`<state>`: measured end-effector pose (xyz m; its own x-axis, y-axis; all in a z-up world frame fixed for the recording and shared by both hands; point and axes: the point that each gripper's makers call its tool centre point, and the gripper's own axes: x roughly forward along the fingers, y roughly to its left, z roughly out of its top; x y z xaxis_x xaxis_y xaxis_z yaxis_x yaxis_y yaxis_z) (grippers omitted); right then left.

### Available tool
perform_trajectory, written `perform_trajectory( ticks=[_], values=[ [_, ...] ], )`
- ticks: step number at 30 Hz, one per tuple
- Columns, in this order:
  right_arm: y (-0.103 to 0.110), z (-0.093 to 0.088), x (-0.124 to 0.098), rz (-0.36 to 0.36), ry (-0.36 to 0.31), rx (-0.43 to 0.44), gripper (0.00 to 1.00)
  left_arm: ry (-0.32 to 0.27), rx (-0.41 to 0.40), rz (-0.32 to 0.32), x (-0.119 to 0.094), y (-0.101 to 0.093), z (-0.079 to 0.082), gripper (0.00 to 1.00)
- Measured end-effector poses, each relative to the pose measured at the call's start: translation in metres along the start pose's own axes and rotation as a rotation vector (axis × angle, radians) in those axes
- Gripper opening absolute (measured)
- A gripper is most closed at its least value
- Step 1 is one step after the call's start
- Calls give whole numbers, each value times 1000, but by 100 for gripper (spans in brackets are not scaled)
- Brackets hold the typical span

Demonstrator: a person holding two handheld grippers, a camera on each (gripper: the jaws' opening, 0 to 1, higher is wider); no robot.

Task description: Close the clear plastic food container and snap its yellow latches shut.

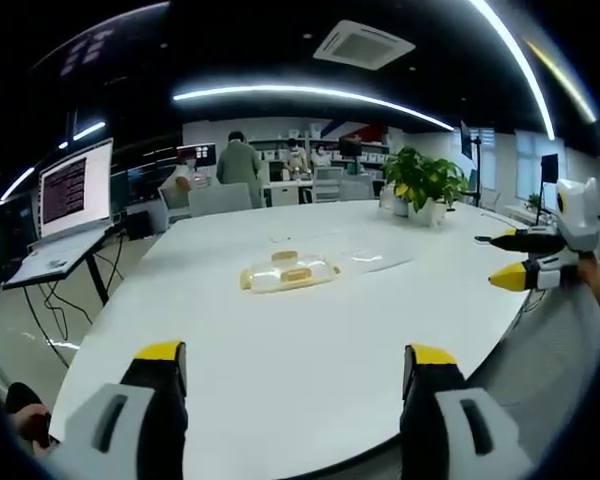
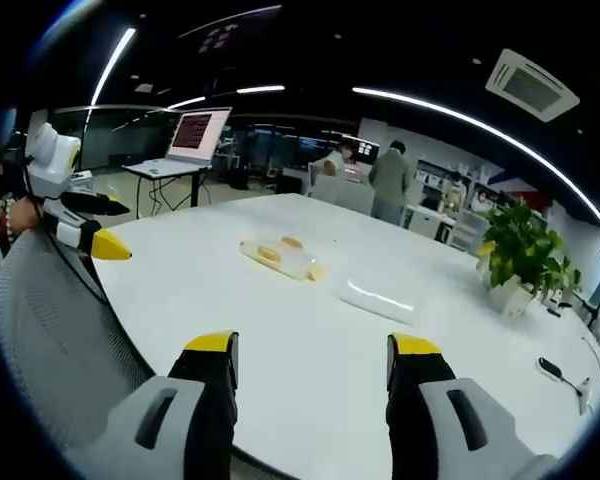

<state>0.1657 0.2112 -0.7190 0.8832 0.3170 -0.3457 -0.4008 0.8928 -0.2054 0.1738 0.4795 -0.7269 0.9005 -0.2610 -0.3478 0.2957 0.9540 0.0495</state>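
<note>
The clear plastic container (image 1: 288, 272) with yellow latches lies near the middle of the white table (image 1: 280, 380), well beyond my left gripper (image 1: 295, 355), which is open and holds nothing. A flat clear piece (image 1: 375, 260), seemingly the lid, lies just to the container's right. My right gripper (image 1: 500, 260) comes in from the right edge, open. In the right gripper view the container (image 2: 280, 258) and the clear piece (image 2: 380, 295) sit ahead of my open right gripper (image 2: 313, 345). The left gripper (image 2: 122, 230) hovers open at the left, off the table's edge.
A potted plant (image 1: 425, 185) stands at the far right of the table. A laptop on a stand (image 1: 75, 195) is off to the left. A grey mesh chair back (image 2: 40, 330) lies close by. People and office chairs (image 1: 220, 198) are behind the table. A small black object (image 2: 555, 372) lies at the table's right.
</note>
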Motion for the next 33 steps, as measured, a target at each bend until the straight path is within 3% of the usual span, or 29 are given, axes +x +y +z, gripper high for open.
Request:
perform_trajectory(
  ticks=[33],
  values=[
    [-1, -1, 0, -2, 6, -2, 56, 4, 15, 2, 1, 0, -1, 88]
  ],
)
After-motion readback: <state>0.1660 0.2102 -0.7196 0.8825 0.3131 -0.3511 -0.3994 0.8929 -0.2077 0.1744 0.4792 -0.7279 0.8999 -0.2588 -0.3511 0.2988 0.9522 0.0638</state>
